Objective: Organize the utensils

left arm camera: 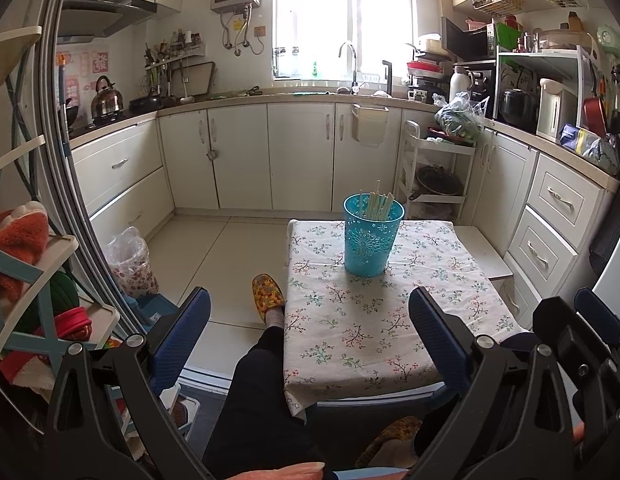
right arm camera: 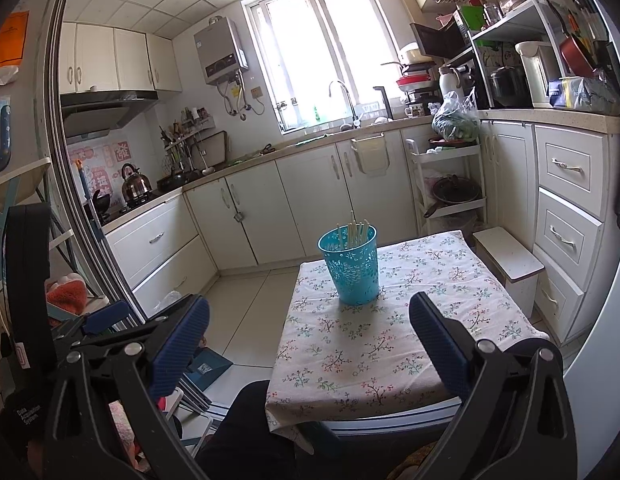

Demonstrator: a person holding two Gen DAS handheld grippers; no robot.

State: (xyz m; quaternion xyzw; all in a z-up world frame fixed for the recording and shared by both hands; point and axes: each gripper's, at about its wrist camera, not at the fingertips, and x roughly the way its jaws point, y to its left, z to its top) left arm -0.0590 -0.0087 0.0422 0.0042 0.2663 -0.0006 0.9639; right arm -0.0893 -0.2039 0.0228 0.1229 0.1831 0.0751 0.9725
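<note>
A teal perforated utensil cup (left arm camera: 372, 236) stands upright on the small table with a floral cloth (left arm camera: 350, 332). Several pale chopsticks (left arm camera: 377, 204) stand inside it. My left gripper (left arm camera: 310, 312) is open and empty, held back above the table's near edge. The right gripper's blue finger (left arm camera: 598, 316) shows at the far right of the left wrist view. In the right wrist view the cup (right arm camera: 351, 266) with the chopsticks (right arm camera: 354, 234) sits on the table (right arm camera: 390, 356). My right gripper (right arm camera: 310, 320) is open and empty, well short of the cup.
A white stool (right arm camera: 510, 264) stands right of the table by the drawers (right arm camera: 566, 208). A bagged bin (left arm camera: 131, 262) stands on the floor at left. My leg and slipper (left arm camera: 267, 294) are beside the table. A shelf rack (left arm camera: 37, 272) is close on the left.
</note>
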